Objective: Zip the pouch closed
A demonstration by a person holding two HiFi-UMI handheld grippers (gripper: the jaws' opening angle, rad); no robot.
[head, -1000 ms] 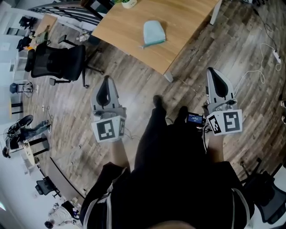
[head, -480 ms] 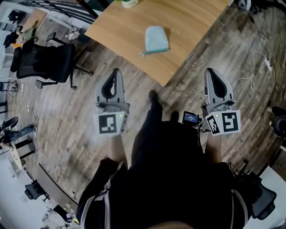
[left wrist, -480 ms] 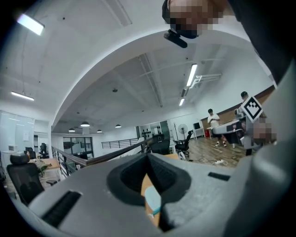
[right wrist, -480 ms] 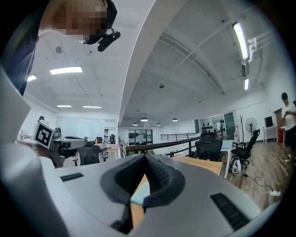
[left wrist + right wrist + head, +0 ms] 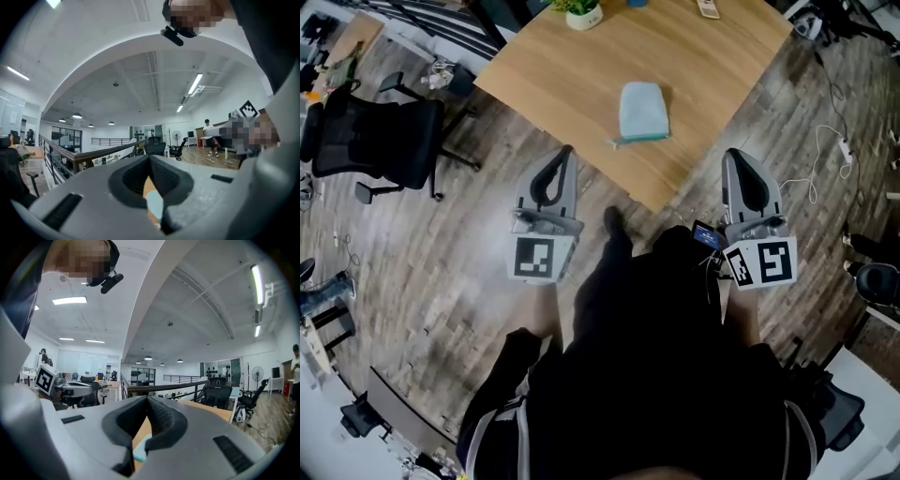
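Note:
A light blue pouch (image 5: 643,111) lies flat on the wooden table (image 5: 572,84), near its front corner, with a zip pull sticking out at its near left end. My left gripper (image 5: 567,151) is held level at the table's near edge, left of the pouch and short of it, its jaws shut and empty. My right gripper (image 5: 734,156) hovers over the floor beside the table's right edge, also shut and empty. A sliver of the pouch (image 5: 154,205) shows through the left gripper's (image 5: 150,157) jaw hollow. The pouch (image 5: 140,452) shows likewise below the right gripper's (image 5: 148,399) tips.
A black office chair (image 5: 375,131) stands left of the table. A small potted plant (image 5: 581,11) and a small flat object (image 5: 708,7) sit at the table's far side. White cables (image 5: 830,155) trail on the wooden floor at right. The person's legs and shoe (image 5: 614,225) are below.
The person has stepped toward the table. Both grippers have travelled forward, staying shut, and the pouch and table edge now lie much nearer to them.

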